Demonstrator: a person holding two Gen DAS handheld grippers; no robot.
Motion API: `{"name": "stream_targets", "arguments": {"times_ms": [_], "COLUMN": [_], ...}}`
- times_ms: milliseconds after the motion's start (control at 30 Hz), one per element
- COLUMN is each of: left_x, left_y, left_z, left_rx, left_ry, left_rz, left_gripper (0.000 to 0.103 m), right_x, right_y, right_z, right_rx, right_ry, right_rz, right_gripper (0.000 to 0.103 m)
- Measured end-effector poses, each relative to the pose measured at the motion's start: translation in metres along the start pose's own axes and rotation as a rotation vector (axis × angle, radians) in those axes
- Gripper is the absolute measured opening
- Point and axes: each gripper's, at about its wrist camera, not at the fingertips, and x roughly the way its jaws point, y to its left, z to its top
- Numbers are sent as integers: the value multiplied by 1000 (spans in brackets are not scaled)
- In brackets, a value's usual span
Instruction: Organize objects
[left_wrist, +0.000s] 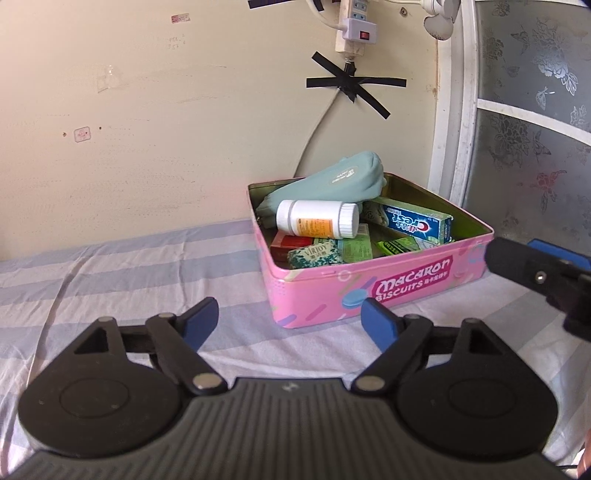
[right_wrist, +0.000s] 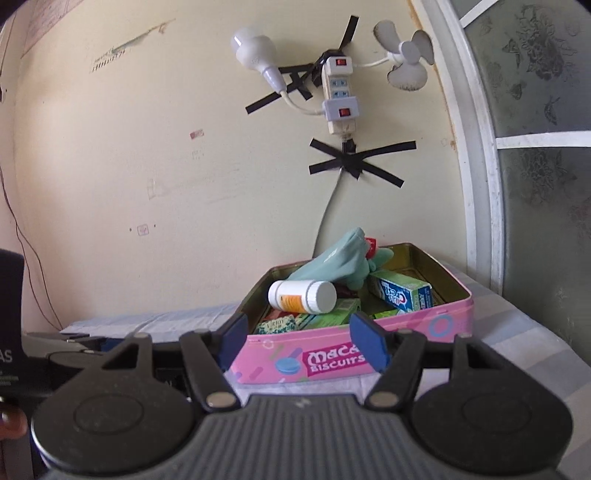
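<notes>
Striped bedsheet (left_wrist: 129, 266) underneath, pink biscuit tin (left_wrist: 376, 284) against the wall. Inside the tin lie a white bottle (left_wrist: 317, 218), toothpaste box (left_wrist: 417, 223) and teal pouch (left_wrist: 332, 182). Left gripper (left_wrist: 290, 321) and right gripper (right_wrist: 297, 339) hover just before the tin, jaws spread, empty.

You get soft, even daylight in both views, brightest on the wall (left_wrist: 147, 110); shadows are faint, focus is sharp, and fisheye bending curves the window frame (right_wrist: 476, 166).
</notes>
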Motion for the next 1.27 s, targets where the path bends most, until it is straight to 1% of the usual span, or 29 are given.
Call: {"name": "stream_targets", "arguments": {"times_ms": [33,67,133,233,467,600,867,1033,1100,1267], "left_x": [-2,-4,-9,-12,-18,-18,-17,-15,-14,-10], "left_y": [2,4,5,7,12,14,17,22,21,22], "left_z": [-1,-2,-5,-8,-12,-13,-16,-17,-18,-18], "left_rx": [-4,-6,1,13,6,6,8,-19,-18,-25], "left_ry": [-10,-20,-36,-46,-59,-54,-44,-33,-36,-11], "left_rz": [10,18,33,53,76,78,101,69,71,53], "left_gripper": [94,97,98,103,103,103,103,103,103,103], "right_x": [-6,-11,-18,-19,-18,-16,-11,-9,-7,-7], "right_y": [1,1,6,8,11,14,17,18,18,17], "right_z": [-3,-7,-14,-20,-29,-34,-39,-43,-44,-45], "right_rx": [14,26,36,42,63,57,61,61,62,69], "right_ry": [-23,-43,-57,-30,4,22,45,55,59,62], "right_rz": [-10,-17,-23,-15,-26,-30,-34,-37,-38,-42], "right_gripper": [73,74,74,74,74,76,76,77,77,78]}}
